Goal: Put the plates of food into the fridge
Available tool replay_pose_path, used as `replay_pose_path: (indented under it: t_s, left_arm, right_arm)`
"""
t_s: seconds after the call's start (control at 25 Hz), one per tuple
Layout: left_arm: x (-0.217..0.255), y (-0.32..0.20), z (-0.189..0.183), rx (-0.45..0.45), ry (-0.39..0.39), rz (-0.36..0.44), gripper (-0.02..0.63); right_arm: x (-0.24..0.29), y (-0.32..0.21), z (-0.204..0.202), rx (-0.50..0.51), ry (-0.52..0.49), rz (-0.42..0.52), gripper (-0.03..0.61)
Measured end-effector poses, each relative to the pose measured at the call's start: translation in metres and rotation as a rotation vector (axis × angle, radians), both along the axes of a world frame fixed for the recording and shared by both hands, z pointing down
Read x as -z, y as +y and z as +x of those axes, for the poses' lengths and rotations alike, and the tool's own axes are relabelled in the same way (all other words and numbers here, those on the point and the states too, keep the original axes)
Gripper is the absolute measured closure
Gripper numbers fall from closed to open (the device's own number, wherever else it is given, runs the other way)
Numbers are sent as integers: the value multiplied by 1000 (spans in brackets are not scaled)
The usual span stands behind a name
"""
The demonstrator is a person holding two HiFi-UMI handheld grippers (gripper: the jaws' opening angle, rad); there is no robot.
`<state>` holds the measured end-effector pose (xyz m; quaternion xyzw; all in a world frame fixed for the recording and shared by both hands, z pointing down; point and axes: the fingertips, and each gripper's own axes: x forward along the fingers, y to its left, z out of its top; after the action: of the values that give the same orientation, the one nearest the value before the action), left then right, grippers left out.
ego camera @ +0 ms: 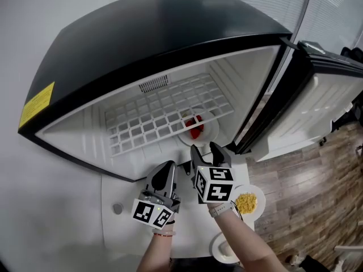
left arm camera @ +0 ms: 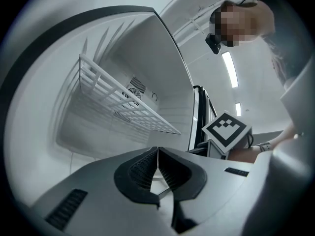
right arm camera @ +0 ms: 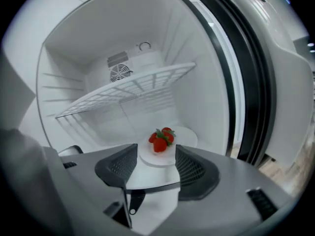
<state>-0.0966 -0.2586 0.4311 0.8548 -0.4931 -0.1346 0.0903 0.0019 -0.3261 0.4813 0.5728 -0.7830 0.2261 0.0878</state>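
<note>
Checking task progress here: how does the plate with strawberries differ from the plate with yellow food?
Place: the strawberry plate sits on the fridge floor below the wire shelf; the yellow-food plate is outside on the white table.
Food: the strawberry plate carries red berries, the yellow-food plate a yellow crumbly heap.
Shared: both are round, white, and held by nothing.

Office-like room: strip ceiling lights (left arm camera: 229, 69), plank floor (ego camera: 317, 192), small black fridge (ego camera: 142, 33)
</note>
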Motion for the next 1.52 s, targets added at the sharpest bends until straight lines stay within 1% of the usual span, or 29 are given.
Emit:
replay_pose_path:
  t_s: [0.08, 0.16, 0.28, 0.32, 0.4, 0.44, 0.52, 0.6, 0.72, 0.96, 1.12, 1.32, 1.44, 1.52]
  left_arm:
    - [3, 5, -2, 6, -3, -1, 607]
    - [6, 11, -4, 11, -5, 0, 607]
    - [14, 20, -7, 17, -13, 11, 607]
    - [17, 23, -8, 19, -14, 15, 607]
    - [22, 30, -9, 25, -16, 20, 607]
    - [24, 34, -9, 28, -17, 21, 607]
    - [28, 42, -11, 34, -25, 24, 607]
    - [33, 51, -12, 38, -33, 28, 607]
    - [40, 67, -14, 41, -45, 30, 607]
    - [51, 106, -16, 24, -65, 39, 607]
    - [57, 129, -10, 3, -73, 52, 607]
    - [68, 159, 0, -22, -56, 85, 607]
    - [68, 181, 2, -31, -57, 89, 607]
    - [67, 196, 3, -36, -59, 88, 607]
  right_arm:
    - [13, 10, -9, 60, 37, 65, 337]
    - [26, 21, -17, 114, 51, 123, 337]
    - [43, 40, -25, 185, 51, 179, 341]
    - [48, 46, -25, 197, 61, 197, 354]
    - [57, 57, -24, 211, 83, 228, 430]
    - [60, 63, -22, 217, 91, 238, 449]
    - [66, 74, -19, 226, 97, 250, 518]
    - [71, 87, -15, 233, 86, 254, 551]
    - [79, 108, -8, 248, 62, 254, 560]
    - [91, 157, 2, 275, 57, 259, 565]
    - [99, 187, 5, 295, 84, 283, 565]
    - [109, 221, 6, 306, 82, 308, 565]
    - [111, 244, 14, 297, 81, 319, 565]
    - [107, 262, 24, 275, 113, 329, 565]
